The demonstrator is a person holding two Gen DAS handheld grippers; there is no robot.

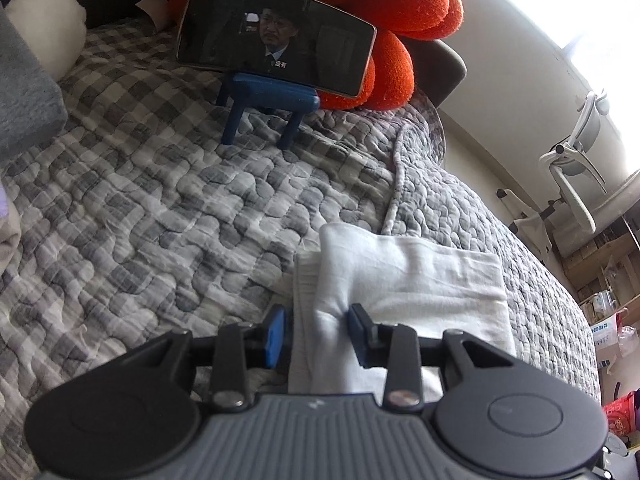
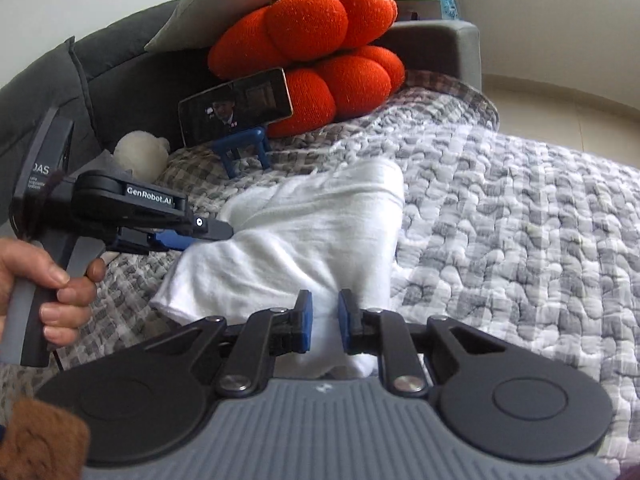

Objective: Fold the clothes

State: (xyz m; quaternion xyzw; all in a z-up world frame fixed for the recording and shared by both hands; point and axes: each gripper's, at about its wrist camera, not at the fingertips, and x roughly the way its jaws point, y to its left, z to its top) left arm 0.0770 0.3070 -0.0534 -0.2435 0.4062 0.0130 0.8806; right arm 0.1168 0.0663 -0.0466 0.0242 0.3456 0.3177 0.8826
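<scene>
Left wrist view. Left claw (image 1: 316, 334): blue pads set narrow, a bunched ridge of the white garment (image 1: 404, 276) pinched between them. Garment: already doubled into a thick oblong, running ahead and to the right of the claw, flat on the checked quilt (image 1: 160, 208). Far ahead of the claw: a phone (image 1: 276, 32) on a blue stand (image 1: 264, 100), propped against an orange cushion (image 1: 392, 0). Well right: a white office chair (image 1: 576, 168).

Right wrist view. Right claw (image 2: 325, 318): pads narrow, gripping a near fold of the same garment (image 2: 304, 232), which lies directly ahead. Left of this claw, the other claw (image 2: 192, 236) comes in from the side with its tip at the cloth's left edge (its grip is hidden here); a hand (image 2: 48, 288) holds its handle.

Step in hand, as judged: both claws hold one end of a partly folded garment, mid-fold or a final tidy; the pictures fit either. Any next move calls for both grips kept even so the layers do not slip apart.
</scene>
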